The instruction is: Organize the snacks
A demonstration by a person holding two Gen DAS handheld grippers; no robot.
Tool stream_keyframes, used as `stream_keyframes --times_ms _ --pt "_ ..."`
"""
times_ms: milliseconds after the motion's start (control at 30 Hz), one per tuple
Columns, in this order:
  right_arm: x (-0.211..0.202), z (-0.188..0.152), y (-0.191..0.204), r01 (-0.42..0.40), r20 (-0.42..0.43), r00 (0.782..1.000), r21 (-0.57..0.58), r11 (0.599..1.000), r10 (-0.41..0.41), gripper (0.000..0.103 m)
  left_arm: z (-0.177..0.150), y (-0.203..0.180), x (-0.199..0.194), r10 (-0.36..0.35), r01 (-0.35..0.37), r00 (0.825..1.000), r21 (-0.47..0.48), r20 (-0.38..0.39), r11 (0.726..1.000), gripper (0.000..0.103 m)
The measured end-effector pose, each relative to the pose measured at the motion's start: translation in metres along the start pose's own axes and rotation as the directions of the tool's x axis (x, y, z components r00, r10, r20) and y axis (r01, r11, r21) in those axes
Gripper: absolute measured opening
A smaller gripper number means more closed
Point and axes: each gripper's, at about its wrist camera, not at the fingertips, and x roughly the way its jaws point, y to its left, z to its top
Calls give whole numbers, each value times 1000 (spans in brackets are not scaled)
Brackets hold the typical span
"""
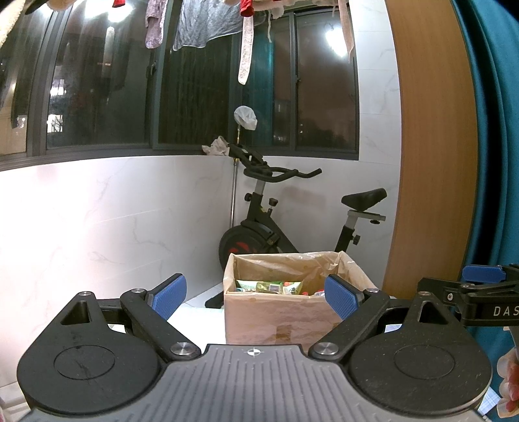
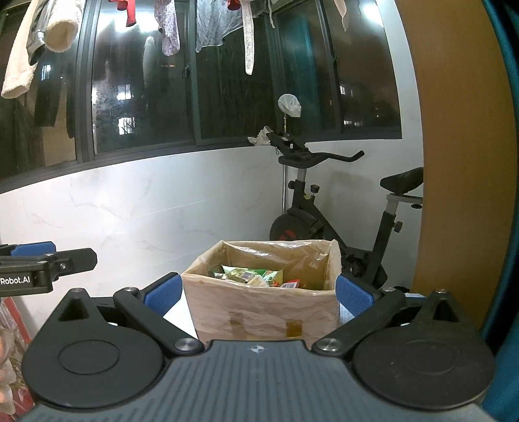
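Note:
A cardboard box (image 1: 279, 319) lined with a thin plastic bag stands on a white surface ahead. It also shows in the right wrist view (image 2: 259, 311). Several snack packets (image 1: 271, 287), mostly green, lie inside it, and they show in the right wrist view (image 2: 253, 276) too. My left gripper (image 1: 256, 297) is open and empty, held in front of the box at rim height. My right gripper (image 2: 258, 295) is open and empty, its fingers standing either side of the box in view. Each gripper shows at the edge of the other's view.
A black exercise bike (image 1: 285, 214) stands behind the box against a white marble wall (image 1: 97, 211). Dark windows with hanging laundry (image 2: 168, 29) are above. A wooden panel (image 1: 434, 146) and a teal curtain (image 1: 496, 130) are on the right.

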Motion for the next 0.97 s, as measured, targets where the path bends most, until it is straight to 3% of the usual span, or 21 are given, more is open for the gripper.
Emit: stream_keyframes --times_ms 967 --pt "-3 3 -3 9 7 1000 -4 1000 -9 103 0 4 -1 -12 12 1000 -9 6 1000 94"
